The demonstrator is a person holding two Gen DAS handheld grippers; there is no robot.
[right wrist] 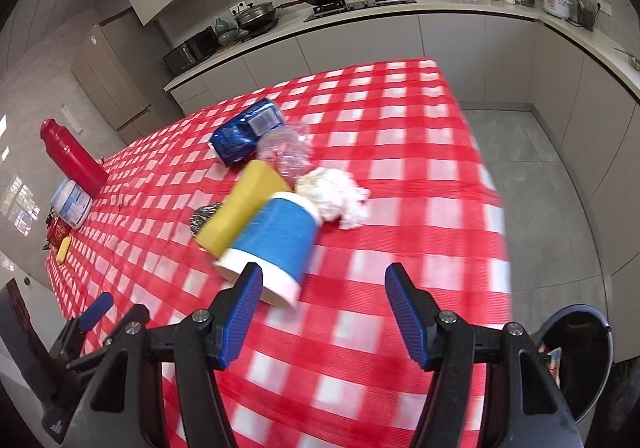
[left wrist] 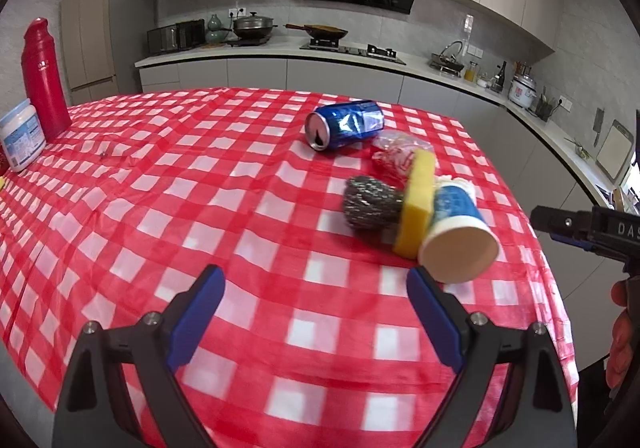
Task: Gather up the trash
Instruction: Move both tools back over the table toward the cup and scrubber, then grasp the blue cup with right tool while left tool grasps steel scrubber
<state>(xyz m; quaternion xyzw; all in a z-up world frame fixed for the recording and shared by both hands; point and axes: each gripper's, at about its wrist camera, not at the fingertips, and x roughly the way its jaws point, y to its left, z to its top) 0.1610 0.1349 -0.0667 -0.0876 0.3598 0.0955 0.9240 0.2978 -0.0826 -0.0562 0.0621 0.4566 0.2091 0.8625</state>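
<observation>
On the red-checked table lie a blue paper cup on its side, a yellow sponge, a steel scourer, a crushed blue can, a clear plastic wrapper and a crumpled white tissue. My left gripper is open and empty, near the table's front. My right gripper is open and empty, just in front of the cup. The can, sponge and wrapper lie beyond the cup. The left gripper shows at the lower left of the right wrist view.
A red bottle and a white jar stand at the table's far left. A dark bin with a liner sits on the floor off the table's right edge. Kitchen counters run behind.
</observation>
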